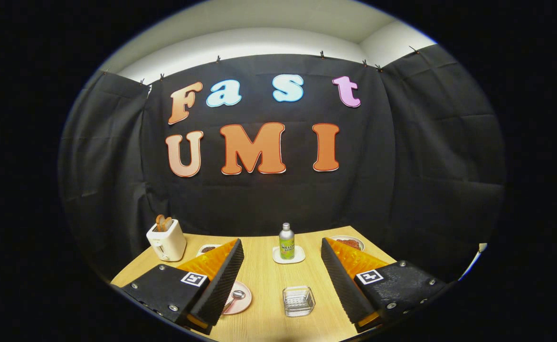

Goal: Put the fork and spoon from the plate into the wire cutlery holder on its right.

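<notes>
Wooden and pale, the table (264,280) carries everything we can see from the gripper view; our gripper (282,263) hangs above it with its fingers spread wide apart, grasping nothing and touching nothing. Between the fingers, near their bases, stands the wire cutlery holder (298,300), a small see-through square basket, upright, and we cannot tell whether anything lies in it; to its left, just beside the inner edge of the left finger and partly hidden by it, sits the pink plate (240,300), with the spoon (235,298) lying on it, bowl uppermost; we cannot make out the fork, which may be under the finger. Farther ahead, between the fingertips, a green-labelled bottle (286,242) with a silver cap stands upright on a white coaster (288,256). Beyond the left finger a cream toaster (166,240) holds slices of toast (163,222) poking out of its top; a small dish (207,248) shows just beside that fingertip; beyond the right fingertip a plate of reddish food (349,243) peeks out.
</notes>
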`<action>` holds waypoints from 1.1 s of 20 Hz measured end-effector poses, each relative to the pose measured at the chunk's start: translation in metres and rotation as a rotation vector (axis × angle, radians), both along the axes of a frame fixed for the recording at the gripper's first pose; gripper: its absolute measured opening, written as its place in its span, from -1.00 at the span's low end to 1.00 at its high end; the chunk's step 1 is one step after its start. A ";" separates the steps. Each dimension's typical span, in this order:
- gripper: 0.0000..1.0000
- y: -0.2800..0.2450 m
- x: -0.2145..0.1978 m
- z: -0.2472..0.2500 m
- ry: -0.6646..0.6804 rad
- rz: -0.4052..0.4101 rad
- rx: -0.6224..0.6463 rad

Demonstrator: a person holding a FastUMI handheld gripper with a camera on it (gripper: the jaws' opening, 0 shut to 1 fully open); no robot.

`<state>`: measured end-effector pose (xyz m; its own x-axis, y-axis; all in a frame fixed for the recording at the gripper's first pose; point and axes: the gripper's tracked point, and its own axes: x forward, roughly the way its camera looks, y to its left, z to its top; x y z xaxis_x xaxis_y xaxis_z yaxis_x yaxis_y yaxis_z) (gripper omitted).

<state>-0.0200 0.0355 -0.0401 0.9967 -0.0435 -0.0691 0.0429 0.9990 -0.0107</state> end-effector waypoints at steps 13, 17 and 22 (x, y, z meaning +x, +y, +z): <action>0.96 0.105 0.007 -0.071 0.075 0.020 -0.039; 0.96 0.129 0.019 -0.107 0.127 0.033 -0.073; 0.96 0.145 0.033 -0.156 0.204 0.047 -0.042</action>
<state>0.0133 0.1808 -0.1959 0.9632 -0.0046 -0.2689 -0.0109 0.9984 -0.0563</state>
